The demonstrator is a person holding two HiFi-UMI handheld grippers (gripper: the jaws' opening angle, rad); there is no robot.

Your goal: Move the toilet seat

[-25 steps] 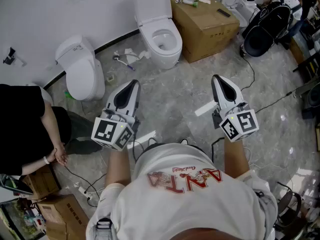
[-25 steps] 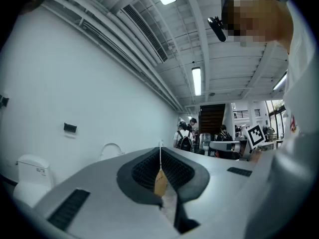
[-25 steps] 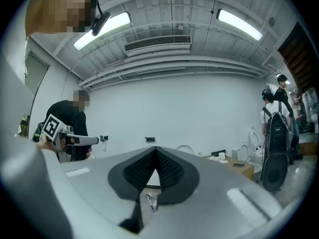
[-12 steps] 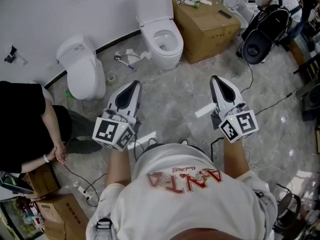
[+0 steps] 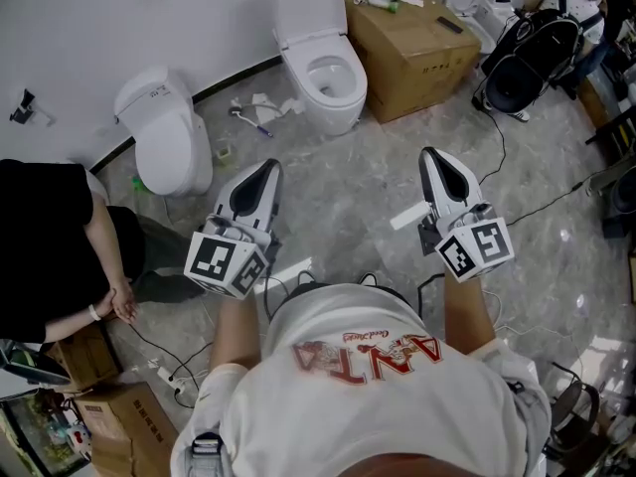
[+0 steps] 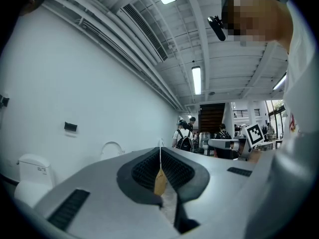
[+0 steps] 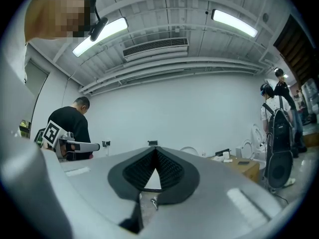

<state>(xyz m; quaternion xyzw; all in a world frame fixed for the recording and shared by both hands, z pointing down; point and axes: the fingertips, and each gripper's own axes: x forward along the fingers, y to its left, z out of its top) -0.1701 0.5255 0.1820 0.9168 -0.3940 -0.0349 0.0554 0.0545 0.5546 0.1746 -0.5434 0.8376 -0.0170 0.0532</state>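
On the grey floor (image 5: pixel 348 192), well short of the toilet (image 5: pixel 333 92), a person holds the left gripper (image 5: pixel 260 170) and right gripper (image 5: pixel 435 159) level. Both are closed on nothing, apparently poised for an approach. The toilet seat (image 5: pixel 306 13) stands raised behind the bowl. Whether lid and ring are both up is unclear, and its top is cut off.

Head view looks steeply down on the toilet (image 5: pixel 333 82); both gripper views face it level, against the white wall (image 7: pixel 199 108).
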